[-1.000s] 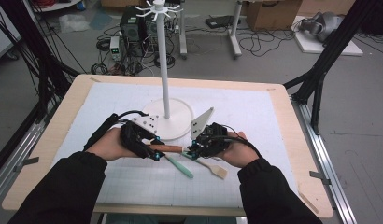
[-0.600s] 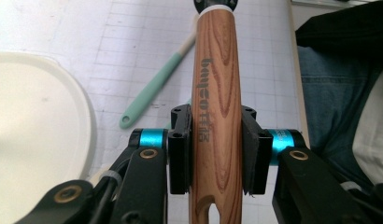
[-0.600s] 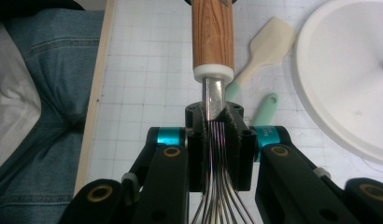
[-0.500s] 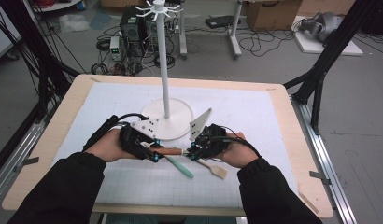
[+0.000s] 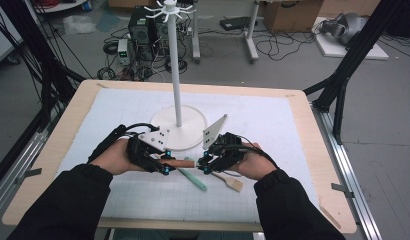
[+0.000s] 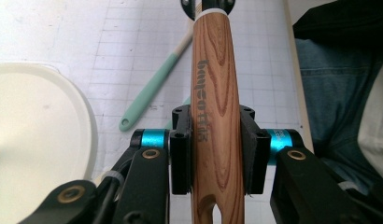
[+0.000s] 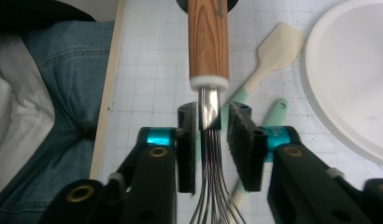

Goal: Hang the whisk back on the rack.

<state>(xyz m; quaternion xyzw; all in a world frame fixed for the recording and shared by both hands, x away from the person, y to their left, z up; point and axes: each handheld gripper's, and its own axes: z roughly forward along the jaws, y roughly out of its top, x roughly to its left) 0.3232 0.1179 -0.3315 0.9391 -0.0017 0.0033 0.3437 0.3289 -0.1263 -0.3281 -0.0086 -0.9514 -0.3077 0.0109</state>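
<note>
L fingers clamp whisk on stiff wood handle; R fingers just eased apart around the slippery wire neck.

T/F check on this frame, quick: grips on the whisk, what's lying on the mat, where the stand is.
1. The left gripper is clamped on the whisk's wooden handle. True.
2. The right gripper pinches the whisk tight on both sides. False: a gap shows beside the metal neck, and its jaws have just been opening.
3. A mint-handled spatula lies on the mat. True.
4. The white stand has utensils hanging on its hooks. False: the hooks are bare.
5. The stand's round base sits beyond both grippers in the high view. True.
</note>
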